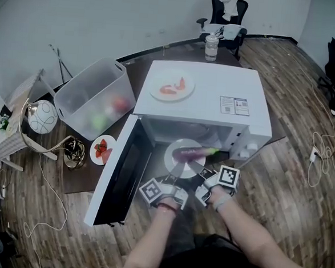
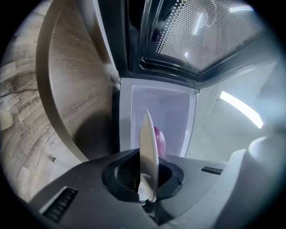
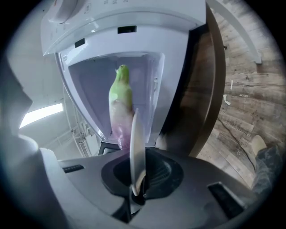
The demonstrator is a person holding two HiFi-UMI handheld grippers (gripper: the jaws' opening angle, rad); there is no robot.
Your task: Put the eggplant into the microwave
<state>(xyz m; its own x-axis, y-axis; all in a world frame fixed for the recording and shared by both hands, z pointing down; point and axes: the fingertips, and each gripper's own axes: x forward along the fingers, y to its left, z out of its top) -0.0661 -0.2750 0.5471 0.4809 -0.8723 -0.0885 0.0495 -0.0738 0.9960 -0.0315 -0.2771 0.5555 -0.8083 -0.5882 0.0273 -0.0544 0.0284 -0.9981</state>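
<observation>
A purple eggplant [image 1: 193, 153] with a green stem lies on a white plate [image 1: 180, 159] at the mouth of the white microwave [image 1: 210, 99], whose door [image 1: 119, 173] hangs open to the left. Both grippers hold the plate's near rim: my left gripper [image 1: 175, 172] from the left, my right gripper [image 1: 201, 171] from the right. In the left gripper view the plate [image 2: 149, 152] stands edge-on in the shut left gripper [image 2: 145, 190], the eggplant [image 2: 160, 139] behind it. In the right gripper view the plate [image 3: 137, 143] sits in the shut right gripper [image 3: 137, 187], with the eggplant [image 3: 120, 107] before the microwave cavity [image 3: 147, 80].
A plate of red food [image 1: 172, 86] rests on the microwave's top. A clear plastic bin [image 1: 95, 100] and a small dish of red fruit [image 1: 102, 149] stand left of the door. A bottle [image 1: 211, 46] stands behind. Cables [image 1: 320, 164] lie on the wooden floor.
</observation>
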